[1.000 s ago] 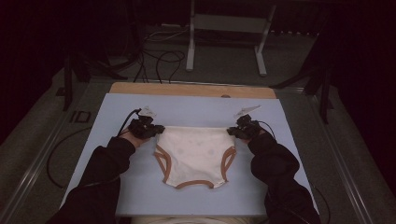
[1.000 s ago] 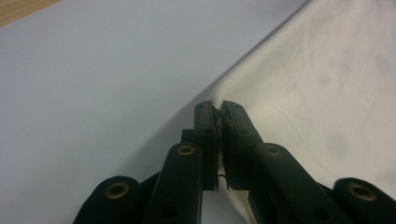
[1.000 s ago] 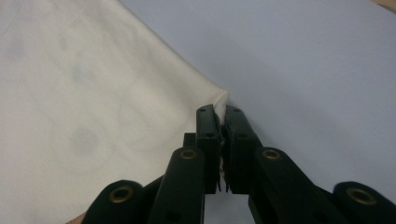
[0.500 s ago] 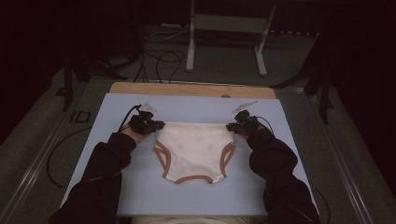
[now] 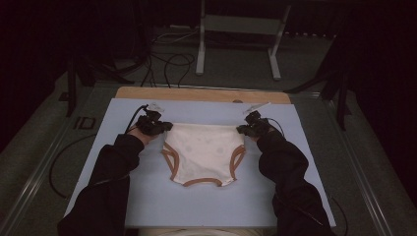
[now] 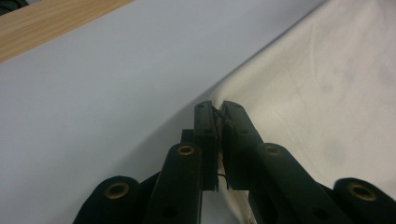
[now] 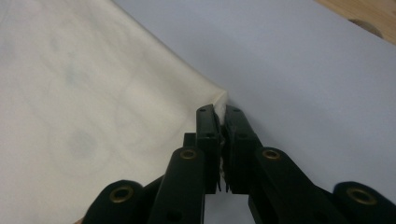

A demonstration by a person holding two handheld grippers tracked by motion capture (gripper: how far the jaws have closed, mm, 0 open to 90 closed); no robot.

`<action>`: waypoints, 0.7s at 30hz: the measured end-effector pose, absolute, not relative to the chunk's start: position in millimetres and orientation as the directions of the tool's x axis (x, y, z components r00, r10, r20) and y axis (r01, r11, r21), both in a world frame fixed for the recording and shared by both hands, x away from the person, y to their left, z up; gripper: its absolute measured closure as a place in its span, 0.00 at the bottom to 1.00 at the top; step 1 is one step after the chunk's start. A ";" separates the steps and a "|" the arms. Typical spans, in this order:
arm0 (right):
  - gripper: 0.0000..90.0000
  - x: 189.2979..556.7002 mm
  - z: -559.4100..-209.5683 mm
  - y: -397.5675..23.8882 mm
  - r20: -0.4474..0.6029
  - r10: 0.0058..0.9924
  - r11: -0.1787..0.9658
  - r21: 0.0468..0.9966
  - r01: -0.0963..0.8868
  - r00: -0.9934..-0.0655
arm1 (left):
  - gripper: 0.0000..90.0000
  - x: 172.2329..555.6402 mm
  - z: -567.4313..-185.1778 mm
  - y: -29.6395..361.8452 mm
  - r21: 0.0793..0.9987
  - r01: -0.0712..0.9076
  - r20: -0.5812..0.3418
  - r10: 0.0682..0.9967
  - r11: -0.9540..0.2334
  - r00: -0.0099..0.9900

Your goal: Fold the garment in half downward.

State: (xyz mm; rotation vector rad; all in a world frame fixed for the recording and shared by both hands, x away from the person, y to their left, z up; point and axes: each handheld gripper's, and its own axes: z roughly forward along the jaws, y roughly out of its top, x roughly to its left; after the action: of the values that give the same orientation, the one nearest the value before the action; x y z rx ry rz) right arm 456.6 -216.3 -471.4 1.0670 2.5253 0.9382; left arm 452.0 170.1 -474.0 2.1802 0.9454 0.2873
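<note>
Cream underpants held at both waist corners on the worktop

The underpants [image 5: 204, 155] lie flat on the lilac worktop [image 5: 206, 206], brown-trimmed leg openings toward the person. The left hand-held gripper [image 5: 161, 127] is clamped on the left waist corner, the right hand-held gripper [image 5: 242, 129] on the right one. Beyond them runs a wooden edge [image 5: 196, 93].

Dark room, lit mainly over the tabletop [image 5: 206, 206], pale blue with a wooden strip [image 5: 196, 94] along its far edge. Grey floor [image 5: 236, 59] beyond, crossed by black cables [image 5: 172, 64]. White metal stand [image 5: 238, 39] farther back. Dark frame legs [image 5: 74, 83] at left and right.
</note>
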 end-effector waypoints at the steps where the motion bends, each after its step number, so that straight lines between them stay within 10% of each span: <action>1: 0.96 458.5 -472.6 -216.1 0.028 0.711 0.525 0.644 0.557 -0.702 | 0.95 453.1 -475.0 170.2 0.703 0.544 -0.085 0.706 -0.458 0.703; 21: 0.92 482.0 -499.1 -208.1 0.037 0.748 0.516 0.595 0.616 -0.663 | 0.93 476.5 -509.3 165.9 0.642 0.629 -0.114 0.758 -0.438 0.643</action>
State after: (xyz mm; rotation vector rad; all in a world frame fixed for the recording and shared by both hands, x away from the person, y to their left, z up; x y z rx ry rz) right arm 482.0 -208.1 -499.1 1.1591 2.5342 0.8599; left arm 476.5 165.9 -509.3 2.1988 1.0742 0.2503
